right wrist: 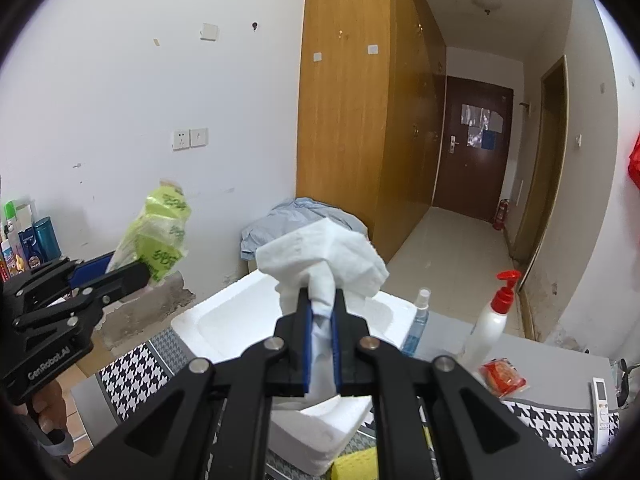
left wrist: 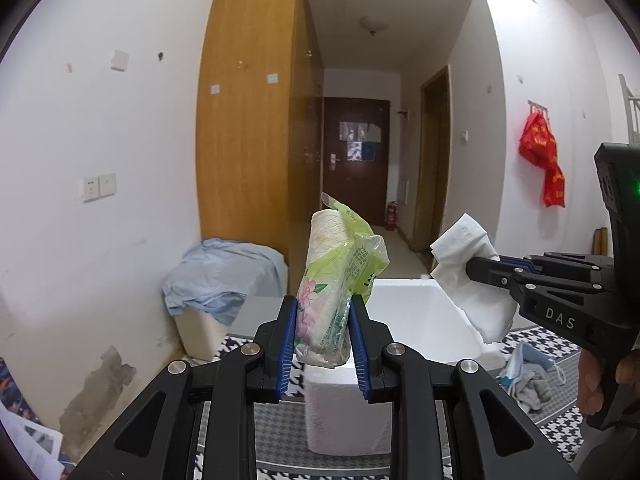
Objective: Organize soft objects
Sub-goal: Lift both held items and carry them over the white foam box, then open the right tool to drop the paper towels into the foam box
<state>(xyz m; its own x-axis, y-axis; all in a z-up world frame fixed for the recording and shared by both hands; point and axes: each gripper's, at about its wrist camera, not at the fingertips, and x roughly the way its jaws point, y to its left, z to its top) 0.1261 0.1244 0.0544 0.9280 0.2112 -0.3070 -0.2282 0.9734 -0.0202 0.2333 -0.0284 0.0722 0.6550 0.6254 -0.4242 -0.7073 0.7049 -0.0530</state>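
My left gripper [left wrist: 323, 332] is shut on a green tissue pack [left wrist: 340, 276] with a pink flower print and holds it upright above a white foam box [left wrist: 416, 320]. It also shows in the right wrist view [right wrist: 160, 240] at the left. My right gripper [right wrist: 322, 316] is shut on a crumpled white tissue [right wrist: 324, 256] and holds it over the same foam box [right wrist: 224, 320]. In the left wrist view the right gripper [left wrist: 480, 266] comes in from the right with the white tissue [left wrist: 468, 268].
A blue face mask and grey cloth [left wrist: 528, 376] lie on the houndstooth cloth [left wrist: 560, 412]. A pump bottle [right wrist: 490, 320], spray bottle [right wrist: 418, 320], red packet [right wrist: 502, 376] and remote [right wrist: 600, 412] stand to the right. A bin draped in blue cloth [left wrist: 220, 280] stands by the wall.
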